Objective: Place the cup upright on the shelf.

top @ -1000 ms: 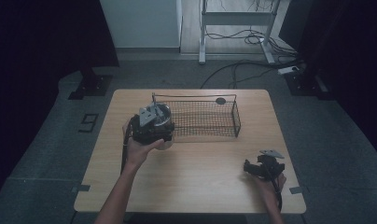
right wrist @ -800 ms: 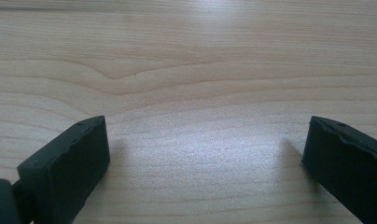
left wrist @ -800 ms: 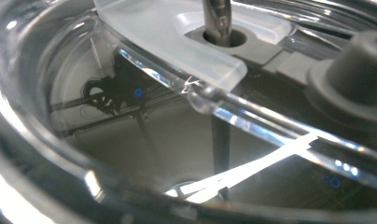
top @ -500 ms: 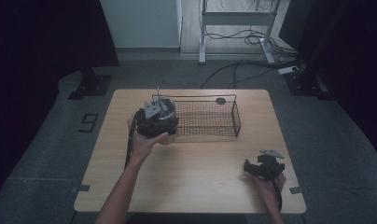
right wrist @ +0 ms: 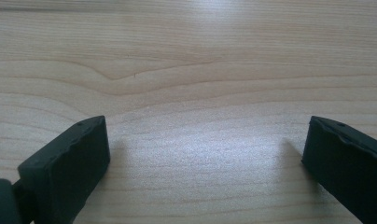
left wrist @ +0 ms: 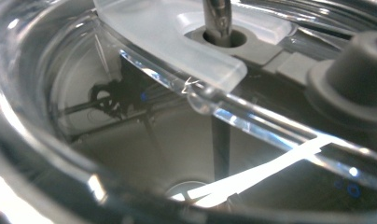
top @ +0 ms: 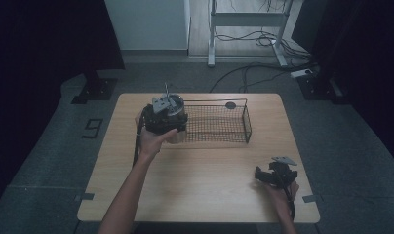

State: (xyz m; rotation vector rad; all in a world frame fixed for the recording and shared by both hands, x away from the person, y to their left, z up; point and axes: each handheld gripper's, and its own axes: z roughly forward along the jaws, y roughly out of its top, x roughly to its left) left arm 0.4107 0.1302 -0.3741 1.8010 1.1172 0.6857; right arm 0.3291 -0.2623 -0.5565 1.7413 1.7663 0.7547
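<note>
My left gripper (top: 167, 120) is up at the left end of the black wire basket (top: 246, 125), carried in a hand. It is shut on a clear jug (top: 176, 137) with a thin metal rod (top: 167, 90) standing up from it. The left gripper view looks at the jug (left wrist: 107, 121) from very close: clear wall, frosted plastic lid (left wrist: 177, 32), the rod (left wrist: 218, 14) through a hole, a dark knob (left wrist: 359, 74). The jaws are hidden there. My right gripper (top: 262, 174) lies low on the table (top: 205, 195) at the front right. It is open over bare wood (right wrist: 205, 154).
The basket is long, sits across the back middle of the table, and looks to hold nothing. A small dark disc (top: 230, 105) lies at its far rim. Beyond the table are a dark floor, cables and a desk frame.
The left hand has carried the gripper and the jug away from the person and slightly right, up to the basket's left end. The right gripper has stayed put.
</note>
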